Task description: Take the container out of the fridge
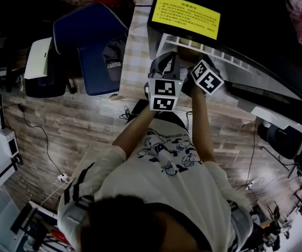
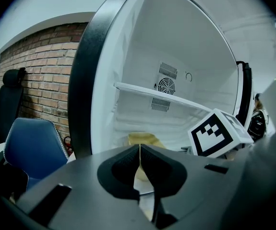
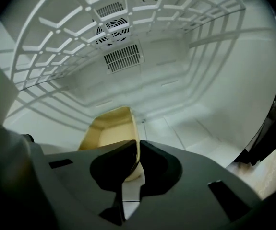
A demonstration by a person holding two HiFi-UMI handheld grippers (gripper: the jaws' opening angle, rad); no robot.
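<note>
I see the fridge's white plastic floor (image 3: 190,133) carrying one pale yellow rectangular plastic container (image 3: 110,128), open side up, lying lengthwise toward the rear wall (image 3: 142,75). Above it spans a white grid-patterned plastic shelf (image 3: 56,28), seen from underneath.

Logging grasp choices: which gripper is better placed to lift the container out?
Right. The right gripper, inside the fridge, grips the container by its wall; the left gripper is shut, short of it.

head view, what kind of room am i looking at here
Probably an office or workroom corner: a brick wall, a blue office chair, and a small open fridge with a yellow container inside.
</note>
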